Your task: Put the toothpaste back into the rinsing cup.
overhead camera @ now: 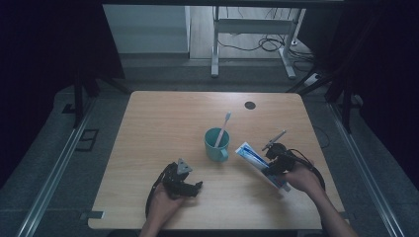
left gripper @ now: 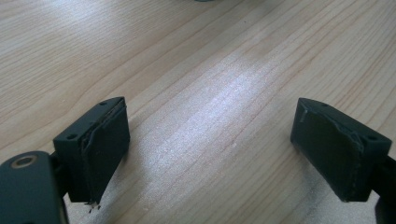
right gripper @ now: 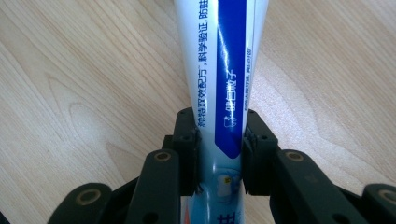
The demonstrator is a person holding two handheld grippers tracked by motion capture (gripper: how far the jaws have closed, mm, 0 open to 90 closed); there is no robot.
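Wooden table [overhead camera: 163, 118]: right tool [right gripper: 218, 149] clamped on toothpaste tube [right gripper: 223, 60]; left tool [left gripper: 210, 149] jaws apart, nothing between.

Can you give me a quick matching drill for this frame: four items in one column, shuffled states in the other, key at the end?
Items:
1. toothpaste tube
2. toothbrush
3. left gripper
4. green cup

States:
A. jaws wide apart over bare wood, nothing between them
B. stands mid-table with its handle toward the person
C. clamped between two black jaws
D. leans upright inside a container

Pairs: 1-C, 2-D, 3-A, 4-B. The right gripper is the one pinching the tube, on the table.
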